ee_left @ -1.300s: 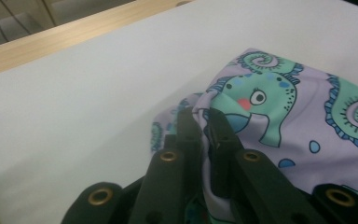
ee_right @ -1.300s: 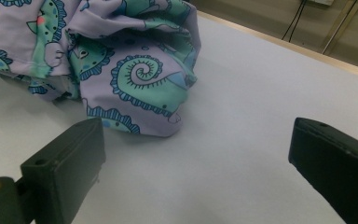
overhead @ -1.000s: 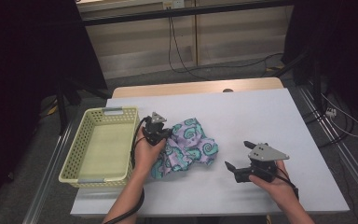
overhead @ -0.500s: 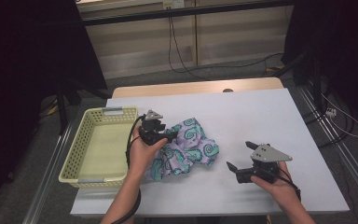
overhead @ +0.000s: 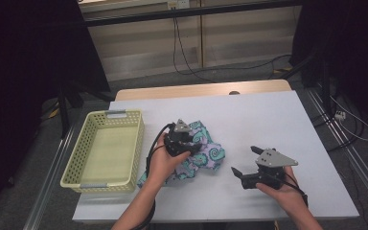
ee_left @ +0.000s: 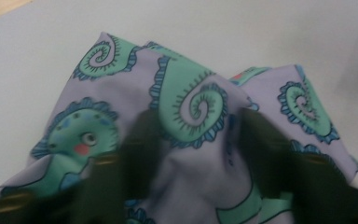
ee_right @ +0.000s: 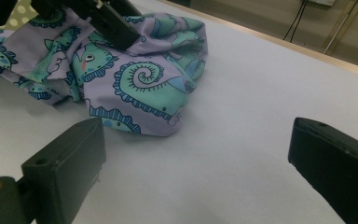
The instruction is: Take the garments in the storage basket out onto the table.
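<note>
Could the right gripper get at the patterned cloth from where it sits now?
Probably yes: the right gripper is open, facing the patterned cloth, with only bare table between them; the left gripper works the cloth's far side.

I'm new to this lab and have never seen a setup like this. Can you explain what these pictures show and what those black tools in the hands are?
A person sits at a white table and holds a hand-operated two-jaw gripper in each hand. One picture looks down from above; the other two come from cameras riding on each gripper, looking along its black jaws. On the table lie a crumpled purple cloth with green swirls and a yellow basket at the left. The left gripper is over the cloth; its jaws have just been closing, with a fold of the cloth between them. The right gripper rests open near the cloth, holding nothing.
</note>
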Motion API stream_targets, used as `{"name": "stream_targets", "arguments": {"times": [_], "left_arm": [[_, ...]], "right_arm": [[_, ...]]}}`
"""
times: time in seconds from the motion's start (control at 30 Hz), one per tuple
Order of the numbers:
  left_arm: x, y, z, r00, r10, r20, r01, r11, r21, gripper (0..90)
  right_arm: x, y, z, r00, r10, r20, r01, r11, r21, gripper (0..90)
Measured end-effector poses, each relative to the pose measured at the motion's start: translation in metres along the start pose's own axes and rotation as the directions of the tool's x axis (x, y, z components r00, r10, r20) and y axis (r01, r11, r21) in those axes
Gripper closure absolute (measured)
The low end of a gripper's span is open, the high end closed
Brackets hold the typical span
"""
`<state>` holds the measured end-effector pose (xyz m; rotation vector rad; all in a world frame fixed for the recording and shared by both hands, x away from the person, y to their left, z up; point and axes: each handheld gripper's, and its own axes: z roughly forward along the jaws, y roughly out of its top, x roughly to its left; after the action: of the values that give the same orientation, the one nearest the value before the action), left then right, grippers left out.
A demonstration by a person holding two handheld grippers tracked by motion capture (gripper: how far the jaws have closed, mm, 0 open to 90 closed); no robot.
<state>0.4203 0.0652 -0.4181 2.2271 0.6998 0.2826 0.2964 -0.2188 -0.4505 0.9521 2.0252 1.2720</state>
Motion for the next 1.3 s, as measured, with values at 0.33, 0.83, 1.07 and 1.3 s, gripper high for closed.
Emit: {"name": "stream_targets", "arguments": {"times": [0.33, 0.83, 1.07, 1.3], "left_arm": [[0.035, -0.004, -0.044, 0.9922, -0.097, -0.079, 0.094, 0.9946, -0.045, 86.7], [0.039, -0.007, -0.048, 0.9912, -0.095, -0.093, 0.089, 0.9942, -0.06, 86.7], [0.039, -0.009, -0.047, 0.9918, -0.096, -0.085, 0.092, 0.9944, -0.052, 86.8], [0.04, -0.01, -0.043, 0.9921, -0.09, -0.087, 0.085, 0.9949, -0.053, 86.9]], "right_arm": [[0.012, 0.012, 0.019, 0.9991, -0.007, -0.041, 0.008, 0.9998, 0.017, 3.9], [0.037, 0.028, 0.075, 0.9897, -0.063, -0.129, 0.083, 0.9844, 0.156, 73.7], [0.015, 0.036, 0.054, 0.9941, 0.022, -0.106, -0.009, 0.9924, 0.122, 89.3], [-0.024, 0.035, 0.021, 0.9944, 0.104, -0.022, -0.102, 0.9933, 0.053, 89.4]]}}
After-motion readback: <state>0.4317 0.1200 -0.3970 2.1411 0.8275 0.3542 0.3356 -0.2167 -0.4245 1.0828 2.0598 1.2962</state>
